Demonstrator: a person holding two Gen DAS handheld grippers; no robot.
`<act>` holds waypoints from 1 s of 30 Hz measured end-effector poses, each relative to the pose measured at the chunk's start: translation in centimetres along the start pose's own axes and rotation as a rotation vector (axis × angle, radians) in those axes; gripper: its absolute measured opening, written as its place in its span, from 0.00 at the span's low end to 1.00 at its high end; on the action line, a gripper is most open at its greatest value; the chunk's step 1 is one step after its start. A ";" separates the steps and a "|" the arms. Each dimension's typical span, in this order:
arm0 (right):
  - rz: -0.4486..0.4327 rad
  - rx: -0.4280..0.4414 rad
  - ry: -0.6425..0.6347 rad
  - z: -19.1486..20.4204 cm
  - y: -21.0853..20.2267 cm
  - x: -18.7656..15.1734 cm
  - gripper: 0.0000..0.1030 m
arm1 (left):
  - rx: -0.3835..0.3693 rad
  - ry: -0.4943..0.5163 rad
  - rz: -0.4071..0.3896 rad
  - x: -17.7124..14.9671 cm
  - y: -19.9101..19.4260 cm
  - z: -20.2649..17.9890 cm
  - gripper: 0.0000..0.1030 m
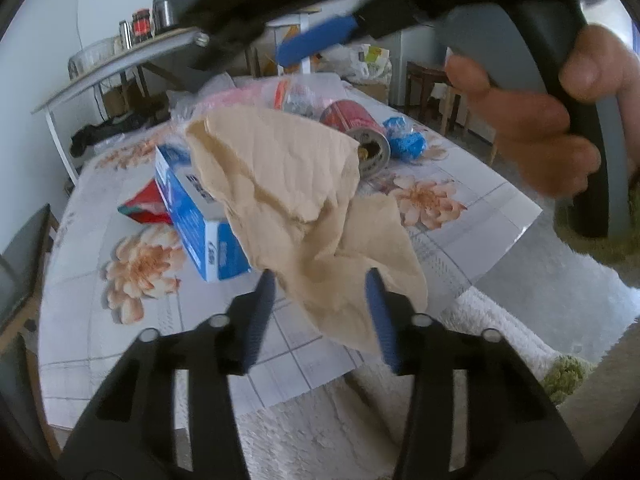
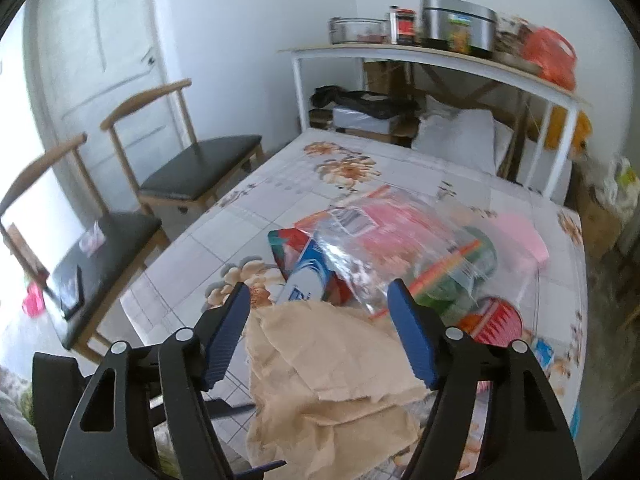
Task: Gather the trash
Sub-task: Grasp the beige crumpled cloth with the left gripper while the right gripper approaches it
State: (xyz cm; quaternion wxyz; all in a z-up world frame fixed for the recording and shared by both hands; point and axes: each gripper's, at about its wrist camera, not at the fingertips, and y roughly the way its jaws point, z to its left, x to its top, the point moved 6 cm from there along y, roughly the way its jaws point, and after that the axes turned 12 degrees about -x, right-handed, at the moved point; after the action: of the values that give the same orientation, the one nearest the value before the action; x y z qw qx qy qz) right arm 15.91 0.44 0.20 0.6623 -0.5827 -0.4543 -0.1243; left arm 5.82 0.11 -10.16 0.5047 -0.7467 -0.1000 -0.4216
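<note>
Between our left hand-held gripper [image 1: 320, 300], whose fingers stand apart and grasp nothing, hangs the crumpled beige paper [image 1: 296, 200], lifted over the surface [image 1: 460, 216] edge probably for collecting, while our right hand-held gripper [image 2: 320, 316] is also released above it.

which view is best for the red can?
Left wrist. The red can lies on its side on the table with its open end and rim in plain sight beyond the brown paper. The right wrist view shows only a blurred red part behind the right finger and the clear bag.
</note>
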 end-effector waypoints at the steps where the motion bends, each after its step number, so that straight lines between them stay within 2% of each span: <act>1: 0.002 -0.008 -0.030 0.5 0.2 0.1 0.65 | -0.009 -0.005 0.004 -0.2 0.1 0.1 0.35; 7: 0.069 -0.047 -0.102 1.3 1.8 -0.6 0.48 | -0.043 -0.014 0.019 -0.8 0.3 0.2 0.24; 10: 0.101 -0.070 -0.122 1.6 2.2 -1.3 0.34 | -0.060 -0.020 0.024 -1.0 0.4 0.3 0.19; 12: 0.118 -0.087 -0.129 1.7 2.3 -1.8 0.17 | -0.065 -0.024 0.029 -1.0 0.5 0.4 0.17; 14: 0.135 -0.095 -0.129 1.6 2.5 -2.2 0.09 | -0.069 -0.026 0.033 -1.1 0.6 0.5 0.15; 16: 0.144 -0.094 -0.119 1.5 2.4 -2.5 0.05 | -0.072 -0.025 0.036 -1.1 0.6 0.5 0.14; 22: 0.171 -0.078 -0.065 0.7 1.1 -3.9 0.04 | -0.065 -0.015 0.037 -1.0 0.8 0.2 0.13; 30: 0.310 -0.033 0.130 -2.3 1.2 -9.3 0.04 | -0.055 0.007 0.029 -0.9 0.6 -0.3 0.13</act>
State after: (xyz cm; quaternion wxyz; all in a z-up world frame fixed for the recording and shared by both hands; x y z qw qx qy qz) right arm 12.64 -4.66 -7.34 0.6918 -0.6474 -0.3130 -0.0653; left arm 5.41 -0.17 -11.18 0.4903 -0.7602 -0.0757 -0.4195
